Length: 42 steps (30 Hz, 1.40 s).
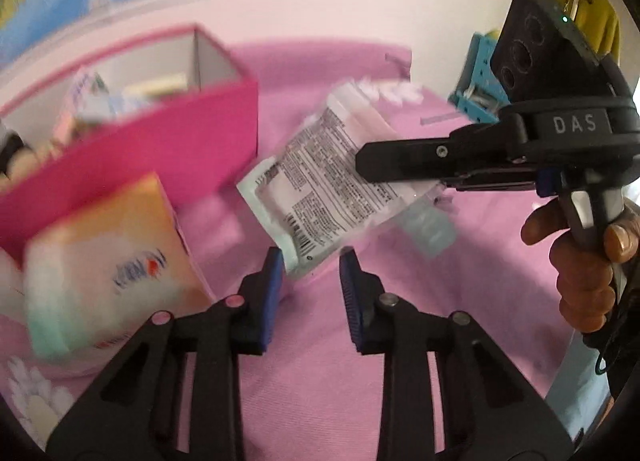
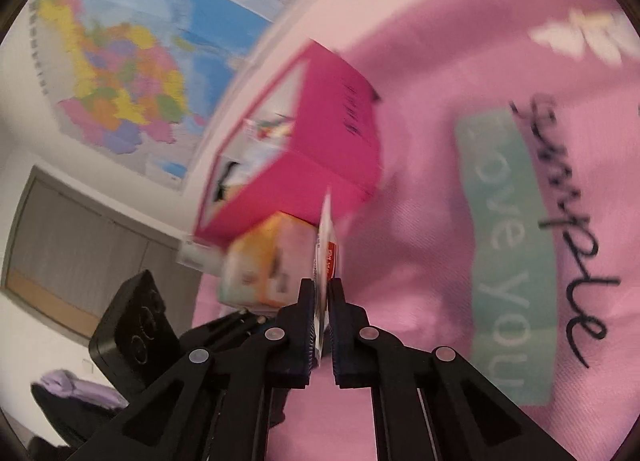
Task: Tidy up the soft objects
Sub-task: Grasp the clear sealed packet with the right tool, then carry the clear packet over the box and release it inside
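My right gripper (image 2: 322,297) is shut on a flat clear plastic packet with printed text (image 1: 328,181) and holds it in the air over the pink cloth; in the right wrist view the packet (image 2: 327,245) shows edge-on between the pads. In the left wrist view the right gripper (image 1: 362,161) reaches in from the right. My left gripper (image 1: 310,265) is open and empty just below the packet's lower corner. An orange-and-white tissue pack (image 1: 108,265) leans against the open pink box (image 1: 168,145), which holds several soft packs.
A pink cloth (image 2: 440,221) with a teal printed patch covers the surface. A blue plastic rack (image 1: 476,77) stands at the back right. A map hangs on the wall (image 2: 128,73) behind the box.
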Motion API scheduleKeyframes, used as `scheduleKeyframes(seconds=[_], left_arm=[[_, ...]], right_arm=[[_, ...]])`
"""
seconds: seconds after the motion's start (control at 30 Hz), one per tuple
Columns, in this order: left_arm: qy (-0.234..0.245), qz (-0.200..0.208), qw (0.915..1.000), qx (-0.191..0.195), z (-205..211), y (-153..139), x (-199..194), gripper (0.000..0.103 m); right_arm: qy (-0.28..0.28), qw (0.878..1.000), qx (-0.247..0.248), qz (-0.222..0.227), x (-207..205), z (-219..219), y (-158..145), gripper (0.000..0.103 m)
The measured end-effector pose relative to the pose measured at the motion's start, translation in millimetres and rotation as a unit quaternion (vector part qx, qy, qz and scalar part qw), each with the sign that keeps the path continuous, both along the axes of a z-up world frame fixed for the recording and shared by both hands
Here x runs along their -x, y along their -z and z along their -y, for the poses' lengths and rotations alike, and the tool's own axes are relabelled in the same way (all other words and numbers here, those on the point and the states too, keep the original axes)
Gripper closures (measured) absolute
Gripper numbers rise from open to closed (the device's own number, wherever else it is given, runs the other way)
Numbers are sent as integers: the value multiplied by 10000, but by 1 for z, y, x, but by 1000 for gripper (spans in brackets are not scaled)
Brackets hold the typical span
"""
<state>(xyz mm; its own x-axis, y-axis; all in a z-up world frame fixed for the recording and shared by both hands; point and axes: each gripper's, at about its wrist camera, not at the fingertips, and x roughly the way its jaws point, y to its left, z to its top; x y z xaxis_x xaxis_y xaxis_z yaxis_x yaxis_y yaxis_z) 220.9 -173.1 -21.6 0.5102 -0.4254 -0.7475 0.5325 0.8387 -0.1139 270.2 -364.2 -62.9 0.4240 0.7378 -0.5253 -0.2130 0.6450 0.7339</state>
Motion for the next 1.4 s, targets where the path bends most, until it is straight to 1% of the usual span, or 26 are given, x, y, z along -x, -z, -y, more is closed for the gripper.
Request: scheduleKeyframes(seconds=[0.07, 0.2, 0.23, 0.33, 0.4, 0.5, 0.57, 0.6, 0.63, 0.7, 0.73, 0.8, 0.83, 0.87, 0.9, 0.93, 1.0, 1.13, 1.23, 1.3, 1.4], left_arm=[[-44, 284, 9996, 51, -5, -23, 4, 72], [-118, 695, 9975, 73, -18, -60, 2, 72], [-157, 753, 9970, 64, -19, -67, -2, 72], [-386, 1021, 9939, -139, -32, -88, -21, 71], [-570, 1062, 9924, -244, -40, -92, -40, 71], [-880, 1085, 9891, -470, -55, -94, -68, 71], [-1084, 1081, 9862, -631, -64, -95, -86, 71], [-1175, 1082, 9847, -701, -65, -94, -94, 71], [-1251, 1079, 9833, -757, -66, -93, -101, 71], [-1385, 1069, 9815, -784, -69, -93, -109, 71], [-1432, 1080, 9805, -804, -70, -93, -111, 71], [-1552, 1073, 9787, -804, -72, -92, -116, 67], [-1589, 1096, 9777, -823, -74, -92, -117, 62], [-1625, 1111, 9768, -842, -75, -91, -117, 50], [-1663, 1126, 9758, -861, -75, -91, -117, 44], [-1700, 1166, 9746, -879, -76, -91, -115, 39], [-1772, 1184, 9730, -882, -79, -92, -114, 38], [-1845, 1216, 9712, -896, -79, -98, -108, 33], [-1896, 1277, 9696, -872, -81, -102, -101, 23], [-1909, 1325, 9691, -829, -82, -105, -96, 23], [-1944, 1368, 9680, -800, -84, -109, -87, 18]], right_arm=[[31, 9999, -17, 115, 2, 2, -14, 97], [13, 9987, -118, 498, 3, 3, -53, 97], [-7, 9982, -141, 581, 1, 1, -62, 97], [-90, 9960, -291, 838, -15, -12, -89, 97], [-177, 9953, -339, 890, -34, -27, -100, 97], [-244, 9952, -455, 836, -65, -46, -103, 97], [-273, 9956, -481, 751, -88, -60, -100, 97], [-300, 9959, -441, 728, -96, -66, -99, 97], [-270, 9967, -295, 706, -107, -74, -97, 97], [-269, 9976, -180, 606, -123, -85, -90, 97], [-264, 9979, -71, 587, -128, -89, -87, 95], [-233, 9980, 60, 583, -138, -96, -83, 93], [-235, 9980, 131, 569, -141, -98, -82, 83], [-209, 9979, 249, 557, -143, -100, -81, 70], [-149, 9976, 419, 540, -145, -102, -81, 39], [-60, 9969, 570, 530, -148, -102, -81, 17], [150, 9950, 797, 590, -149, -99, -84, 17], [399, 9893, 1138, 821, -146, -93, -100, 17], [433, 9872, 1181, 978, -138, -88, -112, 17], [408, 9845, 1304, 1102, -129, -89, -121, 17], [375, 9771, 1608, 1346, -107, -93, -131, 17]])
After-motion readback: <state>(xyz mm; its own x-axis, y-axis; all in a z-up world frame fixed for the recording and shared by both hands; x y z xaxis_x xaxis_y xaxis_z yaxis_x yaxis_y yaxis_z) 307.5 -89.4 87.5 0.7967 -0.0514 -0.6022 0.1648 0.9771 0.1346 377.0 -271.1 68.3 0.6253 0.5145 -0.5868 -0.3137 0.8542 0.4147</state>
